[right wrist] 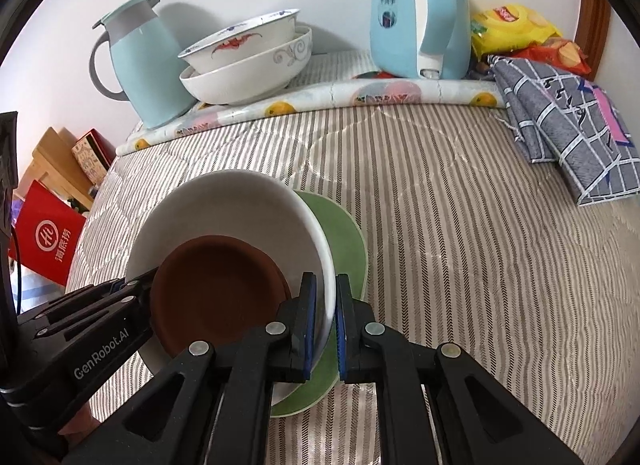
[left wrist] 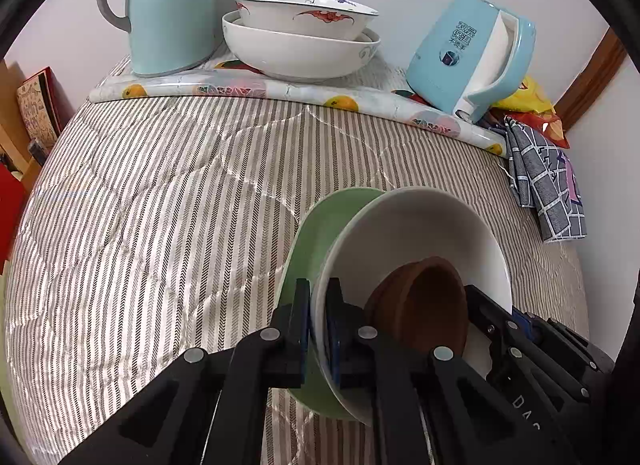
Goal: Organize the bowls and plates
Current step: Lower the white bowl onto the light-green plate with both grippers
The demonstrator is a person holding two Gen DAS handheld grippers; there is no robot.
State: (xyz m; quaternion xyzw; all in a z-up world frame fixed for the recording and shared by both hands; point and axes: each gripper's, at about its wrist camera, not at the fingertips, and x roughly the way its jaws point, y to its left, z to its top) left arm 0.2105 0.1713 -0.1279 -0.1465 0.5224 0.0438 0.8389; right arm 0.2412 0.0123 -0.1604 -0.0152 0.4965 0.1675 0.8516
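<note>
A striped quilted bed [right wrist: 460, 233] carries a fruit-print mat [right wrist: 320, 99] and a folded checked cloth [right wrist: 568, 133].

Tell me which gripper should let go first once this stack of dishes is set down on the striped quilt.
Neither is clearly better placed. The left gripper and right gripper both clamp opposite rims of the white bowl, with the brown dish inside and the green plate beneath. Probably release both together, so the stack does not tip.
</note>
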